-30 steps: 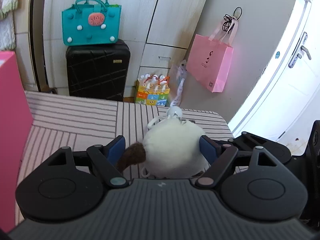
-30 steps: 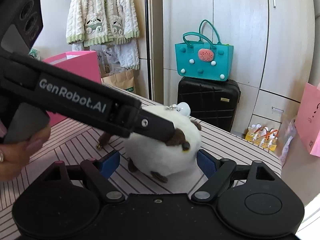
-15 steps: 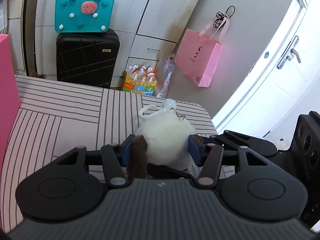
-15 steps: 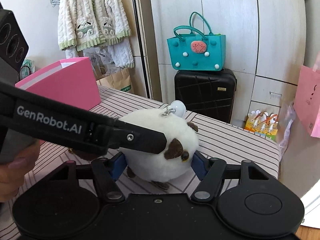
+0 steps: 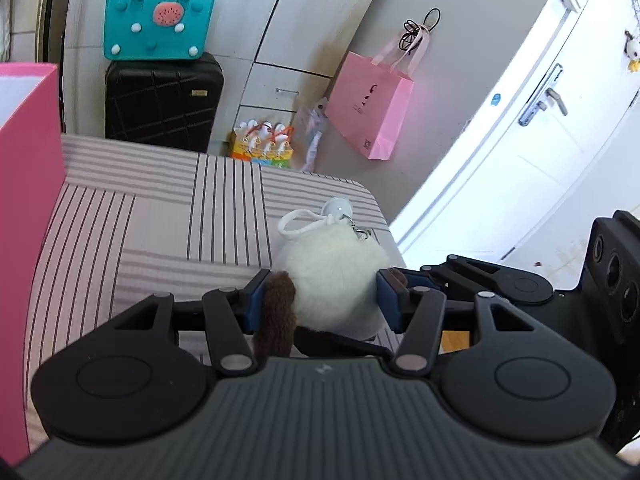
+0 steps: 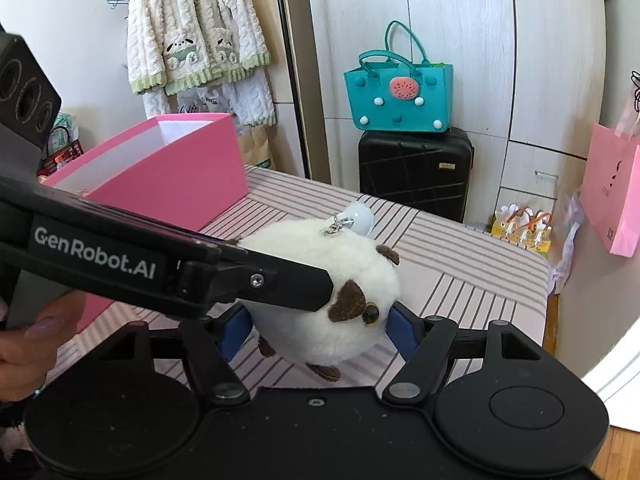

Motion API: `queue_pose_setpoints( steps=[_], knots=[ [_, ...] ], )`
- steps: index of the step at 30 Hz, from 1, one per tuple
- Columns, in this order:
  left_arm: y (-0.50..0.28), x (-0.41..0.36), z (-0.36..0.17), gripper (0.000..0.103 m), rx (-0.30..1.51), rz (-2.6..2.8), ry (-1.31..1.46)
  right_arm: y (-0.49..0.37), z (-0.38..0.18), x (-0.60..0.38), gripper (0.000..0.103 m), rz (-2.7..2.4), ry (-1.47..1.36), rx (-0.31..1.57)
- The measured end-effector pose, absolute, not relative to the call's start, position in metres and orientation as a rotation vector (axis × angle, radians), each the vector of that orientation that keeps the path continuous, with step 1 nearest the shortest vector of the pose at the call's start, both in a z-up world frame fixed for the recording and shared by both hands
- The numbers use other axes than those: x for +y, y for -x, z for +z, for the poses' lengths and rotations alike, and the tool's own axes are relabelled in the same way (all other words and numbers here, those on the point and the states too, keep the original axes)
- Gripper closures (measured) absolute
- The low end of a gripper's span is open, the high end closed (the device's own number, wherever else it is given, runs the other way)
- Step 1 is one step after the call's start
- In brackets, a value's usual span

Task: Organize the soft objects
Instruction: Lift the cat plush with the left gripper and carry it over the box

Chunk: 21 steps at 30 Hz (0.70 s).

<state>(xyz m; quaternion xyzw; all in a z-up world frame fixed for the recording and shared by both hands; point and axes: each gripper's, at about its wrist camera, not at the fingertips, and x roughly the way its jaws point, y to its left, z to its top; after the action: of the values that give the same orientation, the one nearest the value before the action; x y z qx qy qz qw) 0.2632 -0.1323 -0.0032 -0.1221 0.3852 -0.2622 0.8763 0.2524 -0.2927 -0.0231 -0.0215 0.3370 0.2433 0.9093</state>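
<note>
Since the earlier frames both grippers had closed in on the plush (image 5: 334, 280) and raised it, so that it hung clear of the striped table (image 5: 160, 232) instead of resting on it; the table's far corner now showed beyond and below it. The left gripper (image 5: 320, 300) had narrowed and then held, its blue pads pressed into the plush's sides, the brown tail (image 5: 276, 316) hanging by the left pad. The right gripper (image 6: 316, 330) had closed and then eased out slightly within the last half second, its pads (image 6: 236, 330) still touching the white fur low on either side.

The table filled the middle of both views. A pink box (image 6: 168, 172) stood open on its left part, well apart from the plush. Behind the table a black suitcase (image 6: 416, 168) stood against the cupboards with a teal bag (image 6: 400, 96) on top. A pink paper bag (image 5: 368, 104) hung on the wall to the right. A fluffy cardigan (image 6: 196, 36) hung at the back left.

In the right wrist view the left gripper's finger (image 6: 256, 280) lay across the plush's upper side, near its brown eye patch (image 6: 348, 296). A hand (image 6: 28, 344) gripped that tool at the left edge. A white loop (image 5: 300, 222) and small bulb (image 5: 340, 208) hung from the plush's top by a metal clasp.
</note>
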Motion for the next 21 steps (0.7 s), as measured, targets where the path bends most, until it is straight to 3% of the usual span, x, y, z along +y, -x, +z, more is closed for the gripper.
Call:
queue_pose_setpoints(
  steps=[14,21],
  knots=[
    [-0.219,-0.097,0.013,0.049,0.86,-0.623,0.297,-0.195,0.007,-0.269,0.025,0.539,0.051,0.739],
    [-0.195,-0.079,0.027,0.049,0.845,-0.654,0.26,-0.172,0.021,-0.26,0.032,0.588,0.025,0.758]
  ],
)
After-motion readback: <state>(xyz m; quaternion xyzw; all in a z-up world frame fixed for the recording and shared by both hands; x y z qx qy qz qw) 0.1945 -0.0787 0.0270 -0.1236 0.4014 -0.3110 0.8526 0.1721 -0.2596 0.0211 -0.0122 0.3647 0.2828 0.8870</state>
